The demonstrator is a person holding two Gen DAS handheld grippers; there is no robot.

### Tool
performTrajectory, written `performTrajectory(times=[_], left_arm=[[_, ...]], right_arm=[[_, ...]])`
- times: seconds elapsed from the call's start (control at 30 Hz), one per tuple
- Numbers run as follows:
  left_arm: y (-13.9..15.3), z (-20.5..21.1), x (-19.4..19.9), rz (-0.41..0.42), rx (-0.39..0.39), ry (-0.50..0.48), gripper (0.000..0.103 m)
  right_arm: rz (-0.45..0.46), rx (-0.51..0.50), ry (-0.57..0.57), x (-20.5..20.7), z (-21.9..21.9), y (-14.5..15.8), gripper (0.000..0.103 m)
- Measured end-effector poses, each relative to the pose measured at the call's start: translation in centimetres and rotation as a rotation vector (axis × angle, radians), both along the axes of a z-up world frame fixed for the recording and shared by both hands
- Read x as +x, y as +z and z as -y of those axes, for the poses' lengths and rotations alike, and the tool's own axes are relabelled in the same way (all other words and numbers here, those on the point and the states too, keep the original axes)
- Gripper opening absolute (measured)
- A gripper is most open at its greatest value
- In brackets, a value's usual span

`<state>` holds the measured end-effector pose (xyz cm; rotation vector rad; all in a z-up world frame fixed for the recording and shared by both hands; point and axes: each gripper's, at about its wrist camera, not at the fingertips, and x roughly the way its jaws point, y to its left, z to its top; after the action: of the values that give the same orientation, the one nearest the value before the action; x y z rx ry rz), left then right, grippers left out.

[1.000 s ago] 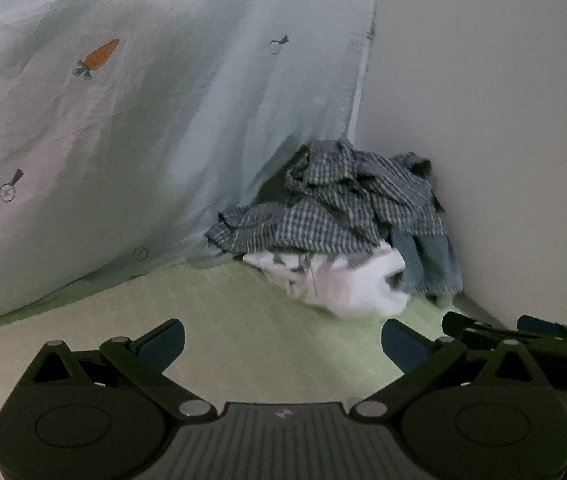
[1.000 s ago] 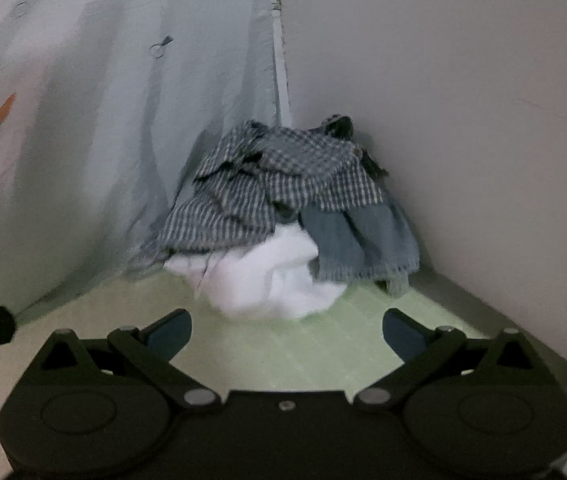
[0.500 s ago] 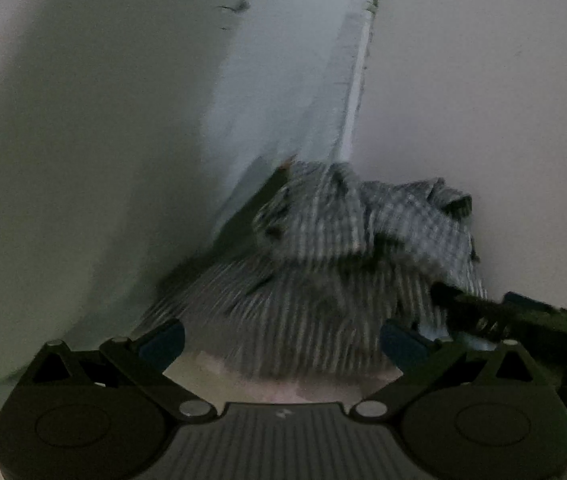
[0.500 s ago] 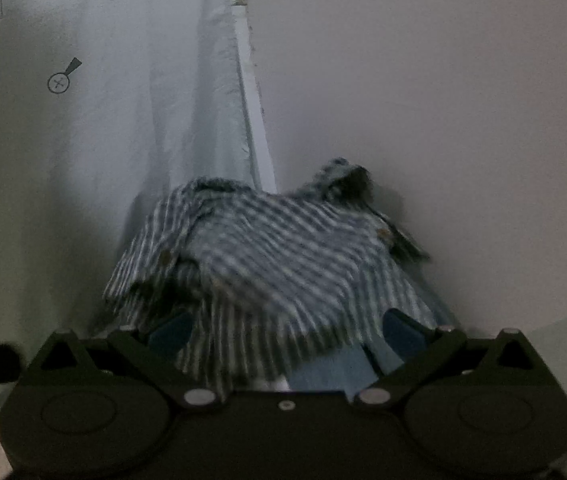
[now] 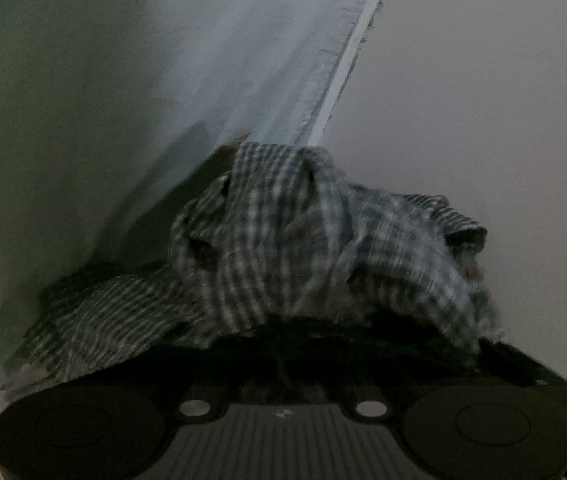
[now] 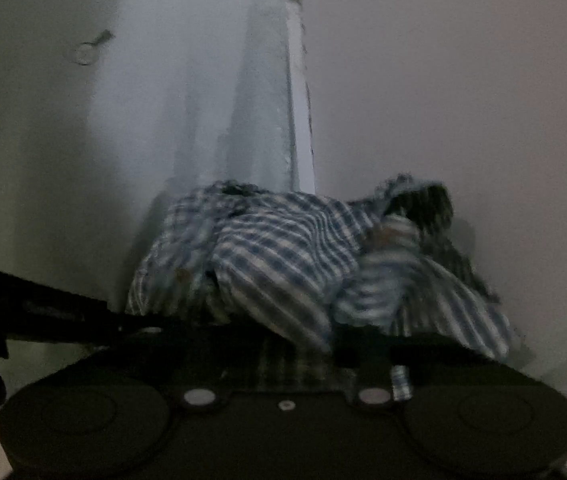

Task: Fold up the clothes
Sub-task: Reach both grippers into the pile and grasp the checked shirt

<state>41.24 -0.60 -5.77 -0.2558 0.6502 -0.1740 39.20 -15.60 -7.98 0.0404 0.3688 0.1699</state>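
Checked shirt (image 5: pixel 283 248) is lying crumpled in the far corner, between the pale sheet (image 5: pixel 243 60) on the left and the wall (image 5: pixel 483 100). My left tongs (image 5: pixel 283 344) and right tongs (image 6: pixel 323 344) are pressing into it; their fingers are buried in dark cloth, so I cannot tell their opening.

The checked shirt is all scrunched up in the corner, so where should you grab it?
Best guess: grab the raised fold on top of the checked shirt, coming from the front, since the sheet and wall block the back and sides. That ridge stands up, so two fingers can pinch it. Both grippers are already pushed in against the heap, though their fingertips are hidden in the dark.
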Motion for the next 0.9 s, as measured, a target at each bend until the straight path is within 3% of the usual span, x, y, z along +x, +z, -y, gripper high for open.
performTrajectory(times=[0.07, 0.17, 0.4, 0.6, 0.63, 0.7, 0.73, 0.9], left_arm=[[0.5, -0.5, -1.2, 0.018, 0.014, 0.029, 0.000], [2.4, -1.2, -3.7, 0.044, 0.028, 0.060, 0.000], [7.1, -3.0, -12.6, 0.073, 0.040, 0.172, 0.000], [7.9, -4.8, -19.0, 0.005, -0.014, 0.261, 0.000], [8.0, -4.8, -19.4, -0.001, -0.009, 0.260, 0.000], [8.3, -4.6, -19.9, 0.003, 0.017, 0.254, 0.002], [8.5, -4.3, -19.7, 0.006, 0.032, 0.245, 0.008], [8.1, -2.3, -15.8, 0.005, 0.082, 0.182, 0.039]], right_arm=[[0.041, -0.019, -0.011, -1.4, -0.4, 0.7, 0.009], [0.073, 0.010, 0.012, -4.0, -0.5, 2.5, 0.003], [0.122, 0.101, 0.132, -10.6, -1.2, 6.1, 0.000], [0.061, 0.101, 0.104, -14.3, -1.3, 6.3, 0.001], [0.051, 0.100, 0.099, -14.9, -1.4, 6.3, 0.004], [0.030, 0.100, 0.090, -16.1, -1.4, 6.3, 0.024], [0.021, 0.100, 0.082, -16.6, -1.4, 6.4, 0.038], [0.006, 0.142, -0.063, -12.4, 2.7, 5.4, 0.061]])
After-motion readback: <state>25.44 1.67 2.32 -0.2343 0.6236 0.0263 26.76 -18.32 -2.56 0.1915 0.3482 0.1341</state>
